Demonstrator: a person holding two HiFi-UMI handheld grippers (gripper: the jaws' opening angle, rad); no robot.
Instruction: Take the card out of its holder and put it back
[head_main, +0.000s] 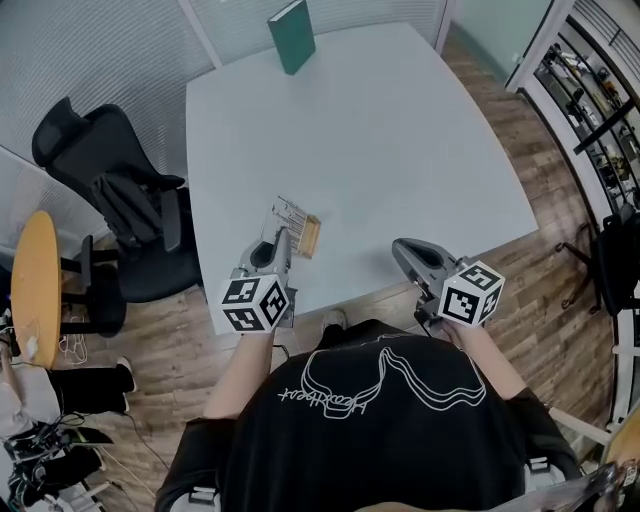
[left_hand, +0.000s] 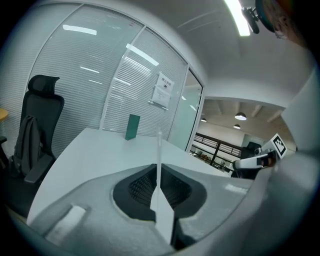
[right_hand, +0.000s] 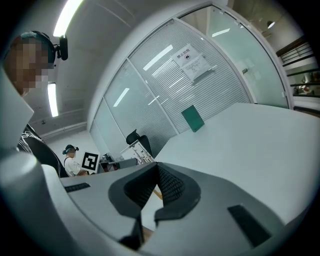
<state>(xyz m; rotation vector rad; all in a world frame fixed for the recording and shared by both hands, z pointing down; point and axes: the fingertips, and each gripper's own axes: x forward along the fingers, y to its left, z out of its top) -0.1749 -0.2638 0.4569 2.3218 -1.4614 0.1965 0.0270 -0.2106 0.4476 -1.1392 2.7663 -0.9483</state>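
One card (left_hand: 159, 147), seemingly in left gripper (left_hand: 159, 175)

The left gripper (head_main: 282, 238) reaches forward from a bare forearm (head_main: 240, 375), its jaws pinched on a thin card (left_hand: 159, 160) standing edge-on. The right gripper (head_main: 402, 246) is held alongside, jaws together with nothing between them

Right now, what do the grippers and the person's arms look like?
Both the left gripper and right gripper are grey moulded shells with black ribbed pads, each carrying a white cube printed with black square markers. The person wears a black short-sleeved T-shirt with a white line drawing.
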